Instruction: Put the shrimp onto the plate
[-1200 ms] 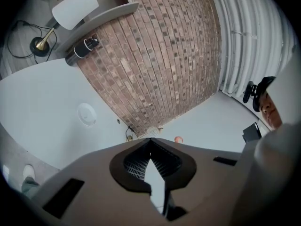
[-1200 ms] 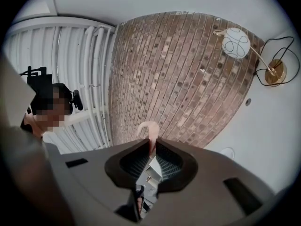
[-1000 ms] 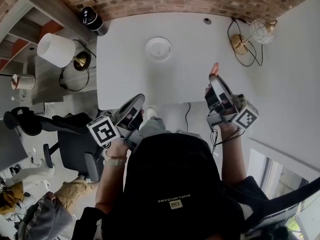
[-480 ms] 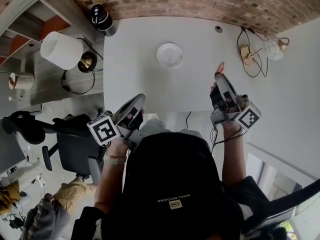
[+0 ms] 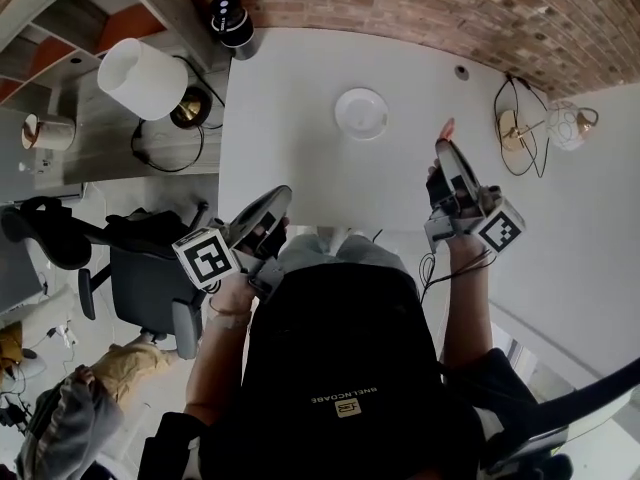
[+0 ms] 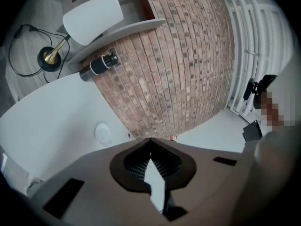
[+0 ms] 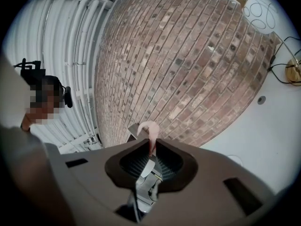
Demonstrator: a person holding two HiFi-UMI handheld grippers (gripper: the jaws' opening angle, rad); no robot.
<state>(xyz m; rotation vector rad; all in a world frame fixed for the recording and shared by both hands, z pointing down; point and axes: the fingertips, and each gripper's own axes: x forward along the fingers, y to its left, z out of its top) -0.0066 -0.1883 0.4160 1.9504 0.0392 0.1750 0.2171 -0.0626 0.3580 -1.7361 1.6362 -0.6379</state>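
The right hand-held gripper (image 5: 447,140) is pinching the one pink shrimp (image 7: 149,128) above the white counter (image 5: 300,148), well apart from the single plate (image 5: 361,113), while the left hand-held gripper (image 5: 283,194) is hanging with jaws together, holding nothing, and no writing is showing legibly.
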